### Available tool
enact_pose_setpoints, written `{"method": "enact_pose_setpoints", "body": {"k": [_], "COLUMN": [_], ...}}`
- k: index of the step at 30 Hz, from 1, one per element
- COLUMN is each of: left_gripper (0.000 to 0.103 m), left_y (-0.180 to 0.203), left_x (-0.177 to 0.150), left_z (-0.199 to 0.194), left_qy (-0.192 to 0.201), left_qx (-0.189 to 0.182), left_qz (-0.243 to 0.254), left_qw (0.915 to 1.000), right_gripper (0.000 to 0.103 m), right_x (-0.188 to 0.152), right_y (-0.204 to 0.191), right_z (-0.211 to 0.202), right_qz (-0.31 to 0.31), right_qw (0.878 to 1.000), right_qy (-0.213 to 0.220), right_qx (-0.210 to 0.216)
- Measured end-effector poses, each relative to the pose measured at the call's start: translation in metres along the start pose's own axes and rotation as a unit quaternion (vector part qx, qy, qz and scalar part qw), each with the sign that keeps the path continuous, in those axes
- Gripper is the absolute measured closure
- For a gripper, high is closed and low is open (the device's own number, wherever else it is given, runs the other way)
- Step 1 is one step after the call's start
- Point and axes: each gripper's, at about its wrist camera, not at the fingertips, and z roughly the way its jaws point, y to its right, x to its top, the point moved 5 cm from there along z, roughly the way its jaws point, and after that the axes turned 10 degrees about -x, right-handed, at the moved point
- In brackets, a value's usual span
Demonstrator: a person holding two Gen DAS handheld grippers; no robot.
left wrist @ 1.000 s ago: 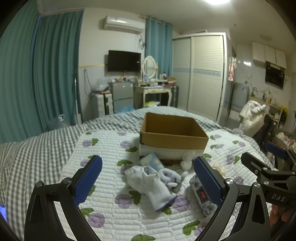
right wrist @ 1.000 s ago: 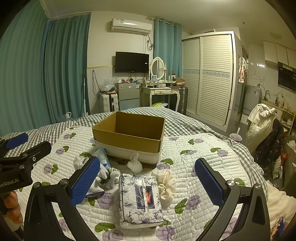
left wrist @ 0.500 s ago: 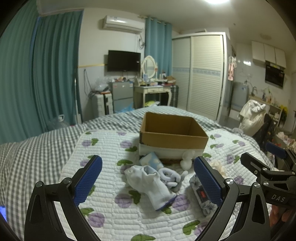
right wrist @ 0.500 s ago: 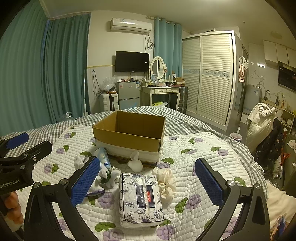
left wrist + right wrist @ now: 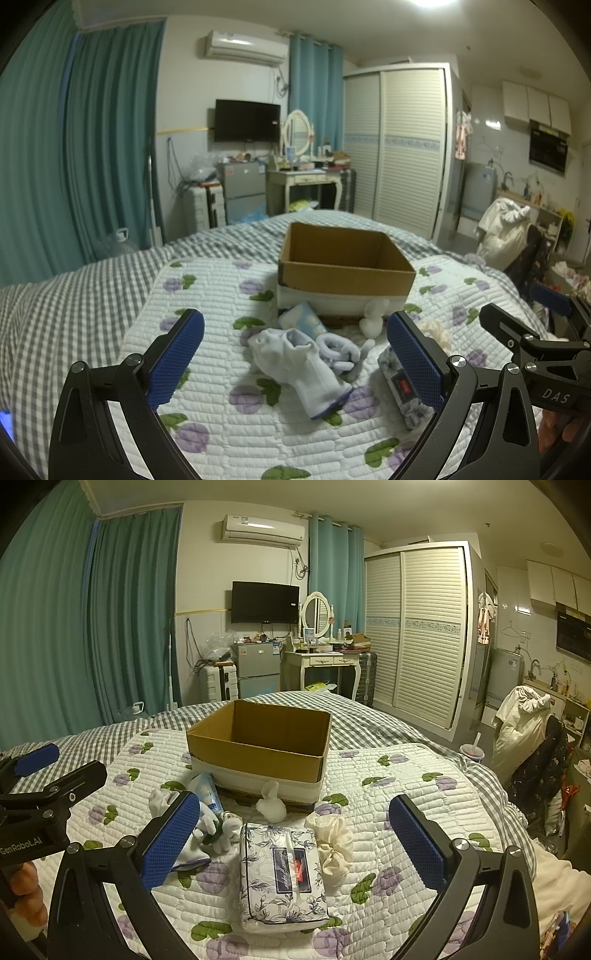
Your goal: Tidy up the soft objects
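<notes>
Underneath everything, a white quilt (image 5: 388, 775) printed with purple flowers and green leaves, spread over a grey checked bedcover (image 5: 74, 291). Beyond the bed, teal curtains (image 5: 110, 627), a wall television (image 5: 265, 602), an air conditioner (image 5: 264, 530), a white dressing table (image 5: 328, 662) with an oval mirror, and a louvred wardrobe (image 5: 417, 635). In the middle of the quilt, an open cardboard box (image 5: 258, 753), seemingly with nothing inside. In front of it, a loose cluster of soft things: white sock (image 5: 306, 369), small pale plush toy (image 5: 340, 354), blue-and-white pouch (image 5: 301, 319), little white bunny (image 5: 271, 806) touching the box front. Left gripper (image 5: 295, 362) spread wide above the sock, gripping nothing. Right gripper (image 5: 291, 843) equally wide, bare, above the floral tissue pack (image 5: 280, 871). From the right wrist only: the whole tissue pack top and a cream scrunchie (image 5: 332, 842) just beside it. From the left wrist: the sock in full, the tissue pack largely hidden behind a blue pad.
</notes>
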Motion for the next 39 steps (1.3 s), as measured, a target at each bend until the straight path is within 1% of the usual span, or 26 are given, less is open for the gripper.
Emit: {"method": "enact_pose_setpoints", "body": {"k": [14,23,28,30,32,35,39], "left_gripper": [0.002,0.002,0.002,0.002,0.002,0.003,0.003], "left_y": [0.002,0.006,0.006,0.005,0.005,0.002,-0.005], "left_x": [-0.002,0.003,-0.006,-0.014,-0.024,-0.045,-0.069], "left_z": [-0.001,-0.014,-0.021,-0.019,-0.013,0.006,0.032], "left_qy": [0.002,0.007,-0.001,-0.011,-0.024,-0.056,-0.096], "left_qx": [-0.001,-0.004,-0.008,-0.005,-0.007,-0.005,0.004], "left_qz": [0.001,0.002,-0.001,0.000,-0.002,-0.005,-0.012], "left_qw": [1.0000,1.0000,1.0000,0.9999,0.9997,0.9984,0.9953], "right_gripper": [0.000,0.000,0.000,0.000,0.000,0.000,0.000], "right_x": [0.001,0.010,0.004,-0.002,-0.012,-0.032,-0.066], "right_y": [-0.002,0.001,-0.002,-0.004,-0.007,-0.015,-0.025], "right_z": [-0.001,-0.021,-0.030,-0.028,-0.022,-0.004,0.031], "right_qz": [-0.002,-0.013,-0.033,-0.038,-0.036,-0.035,-0.049], "right_qw": [1.000,1.000,0.999,0.999,0.999,0.997,0.991], "right_qy": [-0.001,0.011,0.005,-0.004,-0.020,-0.058,-0.120], "right_qx": [-0.001,-0.001,-0.002,-0.001,0.010,0.031,0.029]}}
